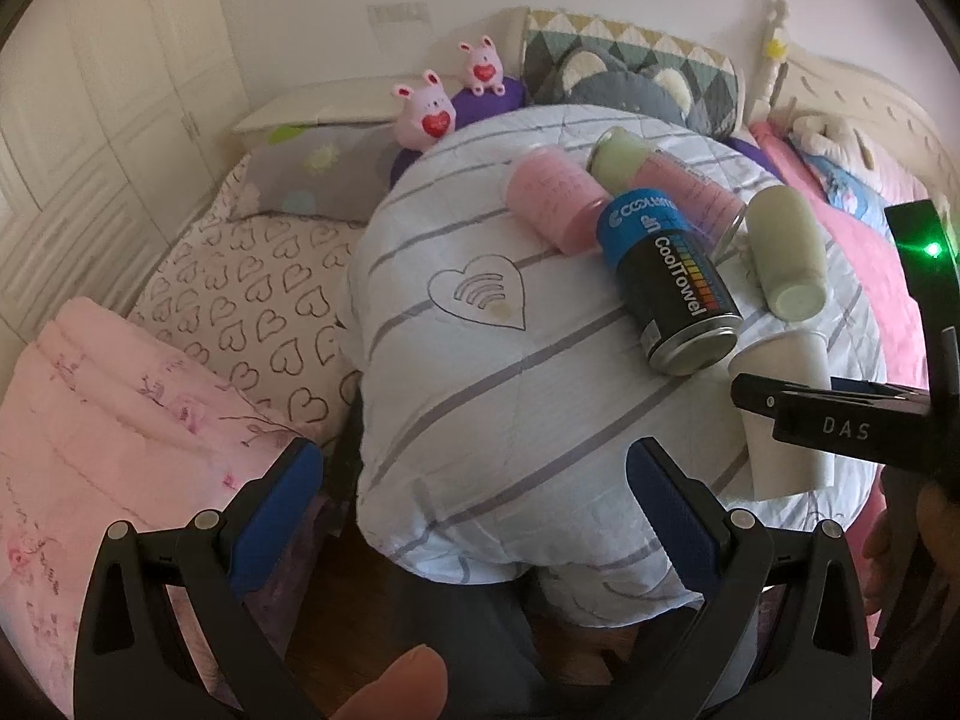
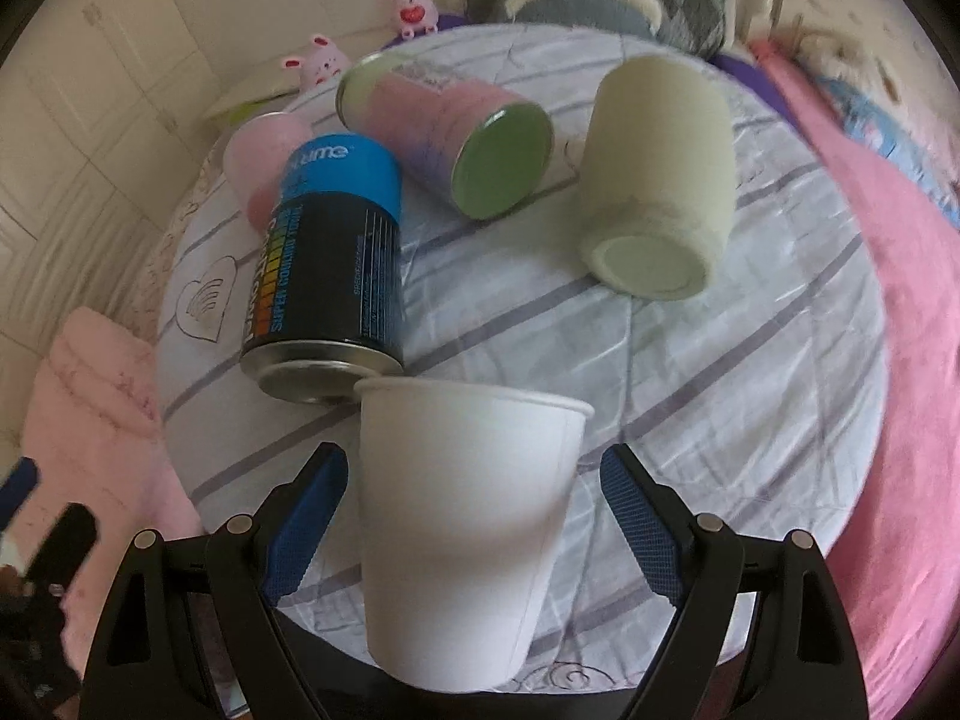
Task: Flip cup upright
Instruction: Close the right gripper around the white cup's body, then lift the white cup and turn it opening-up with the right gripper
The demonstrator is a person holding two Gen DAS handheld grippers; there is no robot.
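Observation:
A white paper cup [image 2: 465, 528] stands upright on the striped quilt, rim up, between the open fingers of my right gripper [image 2: 474, 510]. Neither blue pad touches it: there is a gap on each side. In the left wrist view the same cup [image 1: 786, 414] sits at the right, partly hidden by the right gripper's black body [image 1: 840, 420]. My left gripper [image 1: 474, 516] is open and empty, low over the near edge of the quilt, left of the cup.
A black and blue CoolTowel can [image 2: 330, 276] lies just behind the cup. A pink and green can [image 2: 450, 138], a pale green tub [image 2: 660, 180] and a pink tub [image 1: 555, 204] lie further back. Pillows and plush toys [image 1: 429, 111] line the headboard. A pink blanket [image 1: 108, 450] lies at left.

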